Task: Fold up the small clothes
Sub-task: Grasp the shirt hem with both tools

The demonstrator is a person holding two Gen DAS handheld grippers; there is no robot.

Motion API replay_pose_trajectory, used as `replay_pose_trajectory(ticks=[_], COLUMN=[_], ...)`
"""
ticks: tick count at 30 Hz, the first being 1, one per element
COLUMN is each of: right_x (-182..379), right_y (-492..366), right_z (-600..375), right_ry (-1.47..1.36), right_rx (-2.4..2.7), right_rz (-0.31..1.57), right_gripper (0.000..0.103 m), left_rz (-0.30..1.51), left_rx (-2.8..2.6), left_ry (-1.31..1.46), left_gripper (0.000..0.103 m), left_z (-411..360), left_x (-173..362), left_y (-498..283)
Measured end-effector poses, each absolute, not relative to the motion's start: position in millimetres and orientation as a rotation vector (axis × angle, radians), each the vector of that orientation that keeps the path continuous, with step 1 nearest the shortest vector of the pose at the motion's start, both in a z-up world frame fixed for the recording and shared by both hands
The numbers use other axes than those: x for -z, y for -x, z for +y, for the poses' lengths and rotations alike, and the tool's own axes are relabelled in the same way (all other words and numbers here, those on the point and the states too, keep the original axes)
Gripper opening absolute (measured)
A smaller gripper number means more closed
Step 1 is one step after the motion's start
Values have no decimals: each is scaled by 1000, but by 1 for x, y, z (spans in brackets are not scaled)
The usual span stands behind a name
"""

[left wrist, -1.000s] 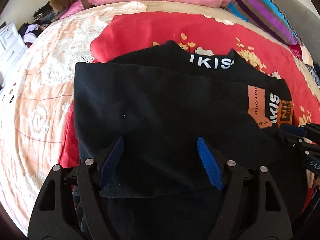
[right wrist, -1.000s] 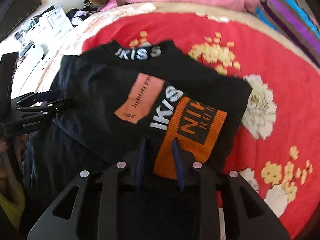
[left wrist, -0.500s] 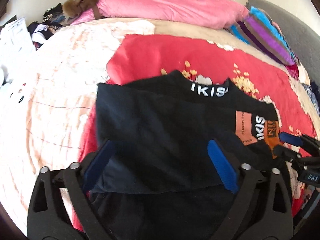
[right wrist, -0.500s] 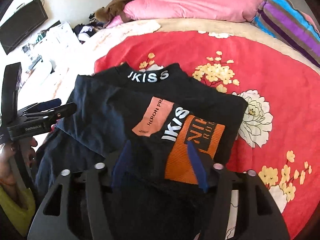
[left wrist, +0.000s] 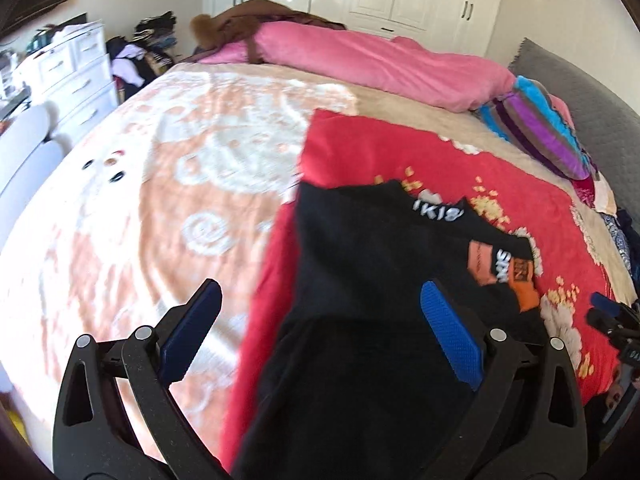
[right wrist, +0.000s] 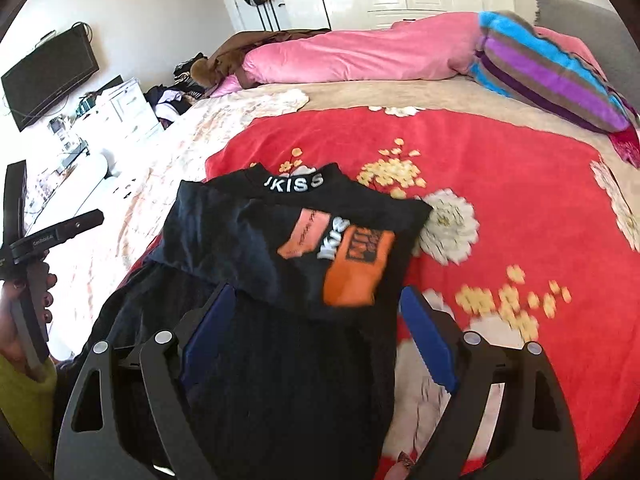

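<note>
Our black T-shirt [right wrist: 288, 240] lies partly folded on the red blanket [right wrist: 500, 168]; left tongs [left wrist: 320, 332] gape wide, right tongs [right wrist: 316, 336] are opening, both empty; lower half remains unfolded.

The folded garment [right wrist: 280, 264] is lying on the flowered blanket [right wrist: 500, 184] just ahead of the right tool [right wrist: 316, 316], reaching back under it, and ahead and to the right of the left tool [left wrist: 320, 308]. The blanket is lying on the bed [left wrist: 140, 208], whose bare spread is stretching away to the left of both tools, with the long bolster [left wrist: 380, 64] lying across the far side and the striped pillow [right wrist: 552, 80] sitting far ahead to the right. Left of the right tool the left tool [right wrist: 52, 236] is hanging over the bed's left part, with the drawer unit [left wrist: 72, 68] standing beyond the bed's left edge.
</note>
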State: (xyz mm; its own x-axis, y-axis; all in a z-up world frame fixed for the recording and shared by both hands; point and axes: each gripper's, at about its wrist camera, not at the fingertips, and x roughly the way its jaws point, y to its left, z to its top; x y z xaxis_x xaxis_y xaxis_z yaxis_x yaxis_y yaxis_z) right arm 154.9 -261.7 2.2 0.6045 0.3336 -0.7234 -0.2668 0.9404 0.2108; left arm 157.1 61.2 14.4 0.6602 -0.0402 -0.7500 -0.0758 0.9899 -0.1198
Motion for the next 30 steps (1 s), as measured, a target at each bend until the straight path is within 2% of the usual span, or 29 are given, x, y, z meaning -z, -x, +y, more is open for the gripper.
replay_pose_trajectory(ticks=[13,26,30], right_x=[2,81,98], right_y=[-70,-24,-22], right_z=[-268,-245,-236], right_ry=[-98,-100,-58], right_rx=[-300,-218,-176], right_rz=[919,1313,1376], right_gripper=[84,84,84], left_rz=[933,1155,1185], left_rx=[-38,-25,-34], left_ry=[114,145,136], left_gripper=[94,93,93], left_z=[89,100,100], left_x=[-12,50,60], left_y=[-83,-35,-31])
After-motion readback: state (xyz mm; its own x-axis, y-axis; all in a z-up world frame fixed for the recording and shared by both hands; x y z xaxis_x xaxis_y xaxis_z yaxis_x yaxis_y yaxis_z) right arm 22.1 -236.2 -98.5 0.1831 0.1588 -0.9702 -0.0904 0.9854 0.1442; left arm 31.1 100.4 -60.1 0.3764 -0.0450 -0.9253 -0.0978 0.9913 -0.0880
